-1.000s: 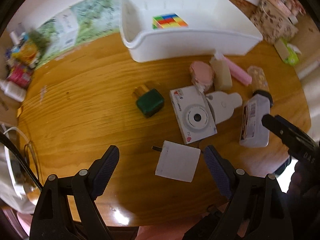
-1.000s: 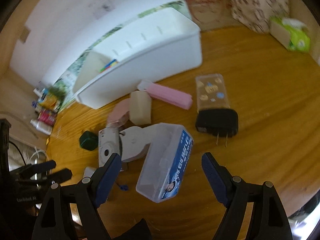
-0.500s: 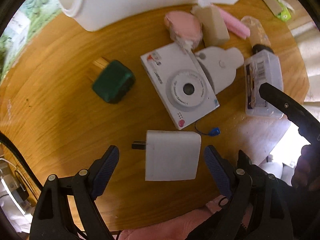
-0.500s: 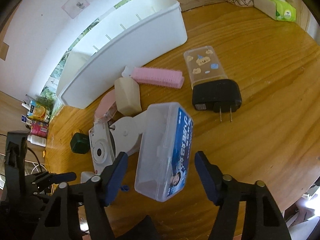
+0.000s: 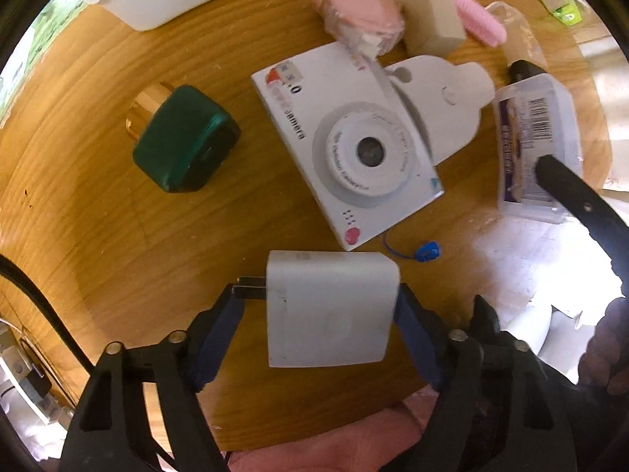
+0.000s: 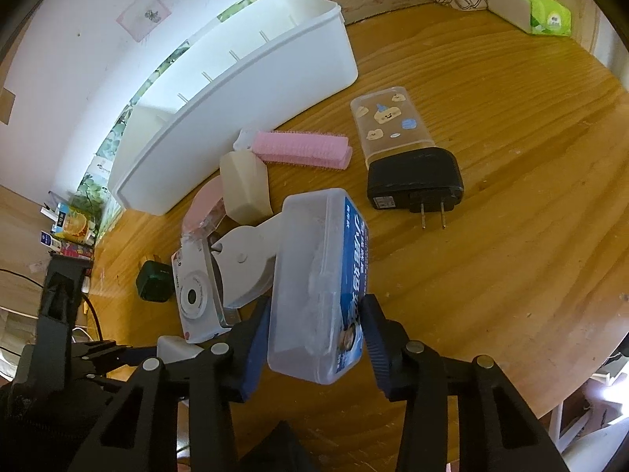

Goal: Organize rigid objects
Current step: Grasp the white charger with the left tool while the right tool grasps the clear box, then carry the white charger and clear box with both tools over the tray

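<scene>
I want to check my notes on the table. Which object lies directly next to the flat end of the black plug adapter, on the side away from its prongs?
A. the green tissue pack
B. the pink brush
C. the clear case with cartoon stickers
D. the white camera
C: in the right wrist view the clear case with cartoon stickers sits right against the flat end of the black plug adapter, opposite its prongs.

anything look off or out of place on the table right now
Mostly clutter. The pink tape roll leans on the white camera, which overlaps the white flat piece. The clear plastic box rests partly on that piece, so it sits tilted.
</scene>
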A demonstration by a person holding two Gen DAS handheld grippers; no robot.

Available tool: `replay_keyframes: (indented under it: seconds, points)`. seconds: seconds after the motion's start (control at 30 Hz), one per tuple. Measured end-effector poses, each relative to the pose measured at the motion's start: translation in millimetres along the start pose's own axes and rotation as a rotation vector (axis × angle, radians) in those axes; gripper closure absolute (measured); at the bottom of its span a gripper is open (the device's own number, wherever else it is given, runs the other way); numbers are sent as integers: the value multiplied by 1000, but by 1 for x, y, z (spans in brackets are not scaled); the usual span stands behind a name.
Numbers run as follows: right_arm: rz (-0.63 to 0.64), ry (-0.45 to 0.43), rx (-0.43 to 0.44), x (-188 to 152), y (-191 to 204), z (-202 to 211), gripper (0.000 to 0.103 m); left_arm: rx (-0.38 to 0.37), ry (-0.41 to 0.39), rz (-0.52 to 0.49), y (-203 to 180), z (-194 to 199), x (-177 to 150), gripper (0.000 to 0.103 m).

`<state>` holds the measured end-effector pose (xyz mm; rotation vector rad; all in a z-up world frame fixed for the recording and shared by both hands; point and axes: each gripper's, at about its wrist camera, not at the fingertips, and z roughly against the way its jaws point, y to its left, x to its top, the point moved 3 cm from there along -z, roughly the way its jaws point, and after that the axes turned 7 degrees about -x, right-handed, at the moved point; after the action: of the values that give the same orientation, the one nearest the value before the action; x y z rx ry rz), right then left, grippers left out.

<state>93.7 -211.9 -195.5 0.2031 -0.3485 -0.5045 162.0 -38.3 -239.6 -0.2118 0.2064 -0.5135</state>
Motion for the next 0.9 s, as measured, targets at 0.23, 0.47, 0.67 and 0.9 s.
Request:
replay_keyframes:
  seconds: [0.23,0.47,0.67,0.9]
  points:
    - [16,-2,-2,0,-3,4,63,-5,-11,16,4,3,7,37]
    - [33,-9,-18,1,-6,11,65,-23,-37,81,-2,7,-1,40]
    - [65,-13,-21,3,-10,20,66,-33,-48,152,1,1,-10,41]
    - [126,-25,-8,8,-17,33,66,-62,-84,240,-6,-3,-30,41]
